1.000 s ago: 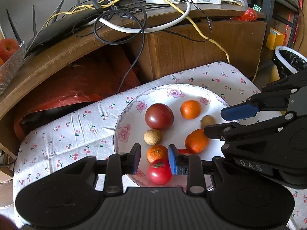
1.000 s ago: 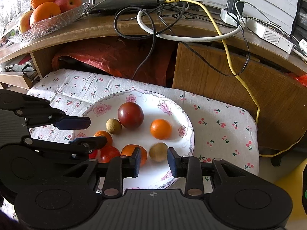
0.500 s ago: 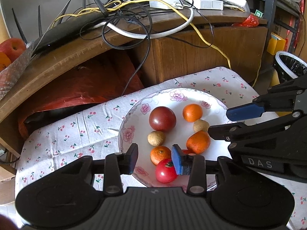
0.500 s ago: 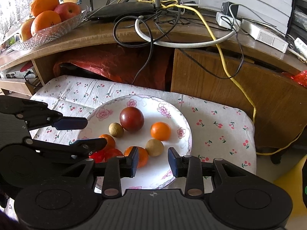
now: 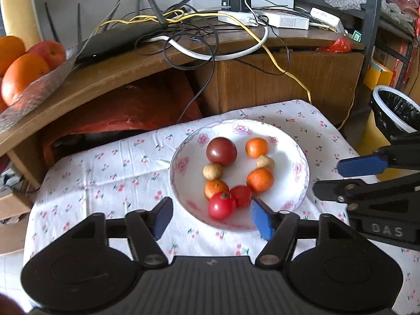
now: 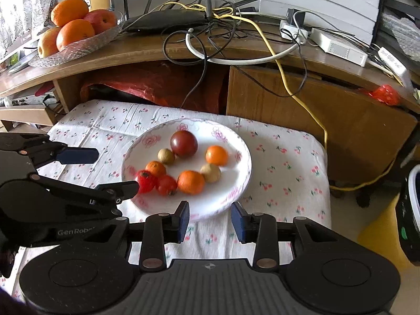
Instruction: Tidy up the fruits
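Both grippers have backed away from the plate (image 5: 302, 157), and the left gripper (image 5: 210, 219) has spread wide after sitting narrow around a tangerine; the right gripper (image 6: 210, 216) stays moderately open, empty. Likely a finished placement. The fruits sit mid-frame on the plate: a dark tomato (image 5: 221, 151), three tangerines, two tan round fruits, two red tomatoes (image 5: 221, 206), arranged loosely in a ring.

My left gripper (image 5: 211, 219), jaws wide and empty, hovers before the plate (image 5: 299, 157); nearest lies a red tomato (image 5: 221, 205).
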`<action>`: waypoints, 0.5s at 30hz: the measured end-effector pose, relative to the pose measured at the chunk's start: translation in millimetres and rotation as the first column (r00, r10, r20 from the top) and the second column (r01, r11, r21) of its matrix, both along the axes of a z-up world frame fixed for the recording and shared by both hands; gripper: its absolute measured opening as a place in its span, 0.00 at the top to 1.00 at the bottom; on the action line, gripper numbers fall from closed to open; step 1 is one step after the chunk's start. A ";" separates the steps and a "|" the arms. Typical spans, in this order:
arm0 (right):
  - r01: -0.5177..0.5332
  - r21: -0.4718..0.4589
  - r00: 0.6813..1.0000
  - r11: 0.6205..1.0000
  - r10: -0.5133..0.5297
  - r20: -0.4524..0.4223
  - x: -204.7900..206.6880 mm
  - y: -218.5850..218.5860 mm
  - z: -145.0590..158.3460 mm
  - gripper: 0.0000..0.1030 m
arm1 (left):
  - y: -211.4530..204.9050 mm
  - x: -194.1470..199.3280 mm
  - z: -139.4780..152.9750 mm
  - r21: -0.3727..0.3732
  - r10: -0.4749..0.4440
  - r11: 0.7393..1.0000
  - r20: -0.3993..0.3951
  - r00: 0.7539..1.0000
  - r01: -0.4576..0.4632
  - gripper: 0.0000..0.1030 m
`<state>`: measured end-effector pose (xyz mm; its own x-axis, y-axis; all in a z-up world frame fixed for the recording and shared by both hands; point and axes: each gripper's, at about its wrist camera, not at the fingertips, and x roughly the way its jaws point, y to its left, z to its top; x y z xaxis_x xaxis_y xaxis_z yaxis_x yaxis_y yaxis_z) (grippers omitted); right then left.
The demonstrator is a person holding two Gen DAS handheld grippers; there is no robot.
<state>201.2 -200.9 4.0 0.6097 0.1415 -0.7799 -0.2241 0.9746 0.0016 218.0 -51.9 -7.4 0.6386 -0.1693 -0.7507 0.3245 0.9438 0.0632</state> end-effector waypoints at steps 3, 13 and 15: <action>0.013 0.011 1.000 1.000 -0.013 -0.004 -14.1 2.0 3.3 0.68 | 4.6 -11.3 3.7 -0.020 0.020 1.000 -0.004 1.000 -0.020 0.20; 0.054 0.058 0.998 0.997 -0.053 -0.022 -49.7 6.2 5.0 0.67 | 12.8 -50.3 10.6 0.005 0.079 0.997 0.044 0.996 -0.079 0.03; 0.067 0.063 0.998 0.996 -0.066 -0.023 -55.0 5.8 5.1 0.67 | 14.6 -56.2 10.4 -0.002 0.088 0.996 0.039 0.995 -0.088 0.03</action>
